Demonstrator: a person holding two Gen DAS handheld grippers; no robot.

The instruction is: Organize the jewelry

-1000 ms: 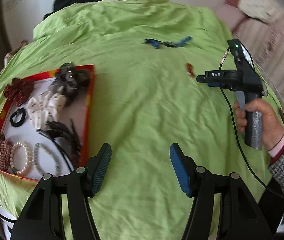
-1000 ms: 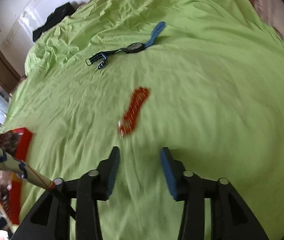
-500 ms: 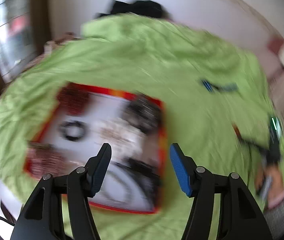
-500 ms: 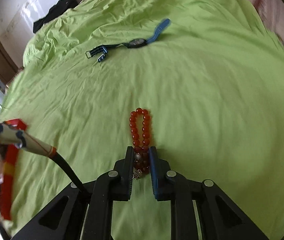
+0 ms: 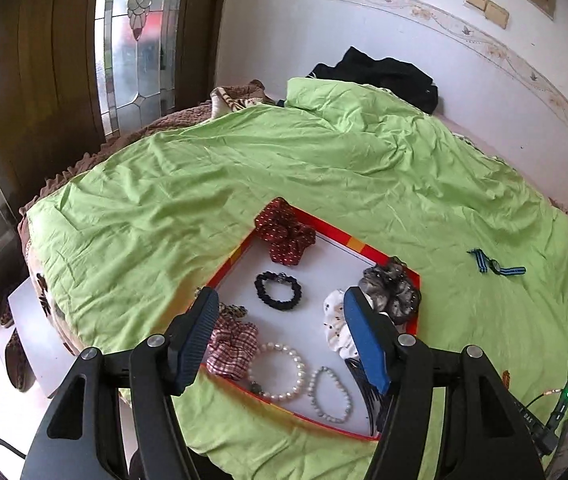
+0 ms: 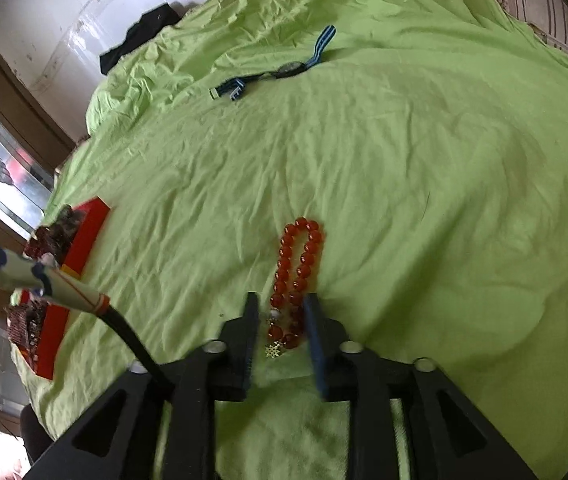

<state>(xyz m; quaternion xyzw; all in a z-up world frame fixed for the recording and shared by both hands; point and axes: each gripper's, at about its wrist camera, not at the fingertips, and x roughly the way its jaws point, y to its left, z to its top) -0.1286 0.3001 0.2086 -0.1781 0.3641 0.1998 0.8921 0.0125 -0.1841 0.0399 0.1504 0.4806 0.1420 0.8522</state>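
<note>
Right now the red bead bracelet [image 6: 298, 268] lies flattened into a narrow double strand on the green bed sheet [image 6: 404, 160], its near end, with a small gold snowflake charm [image 6: 273, 350], sitting between the fingers of the right hand-held gripper [image 6: 280, 322]. Those fingers stand partly apart on either side of the beads; whether they touch them is hard to tell. To lift it well, I would pinch both strands low near the charm, squarely, since round glossy beads may roll out of a shallow grip and the soft, wrinkled sheet may get caught.

The left hand-held gripper [image 5: 282, 332] hovers spread wide over the red-edged tray [image 5: 224, 272], whose smooth white floor holds fabric scrunchies, a black hair tie [image 5: 279, 291] and two pearl bracelets. A striped blue watch [image 6: 280, 68] lies farther off on the sheet.
</note>
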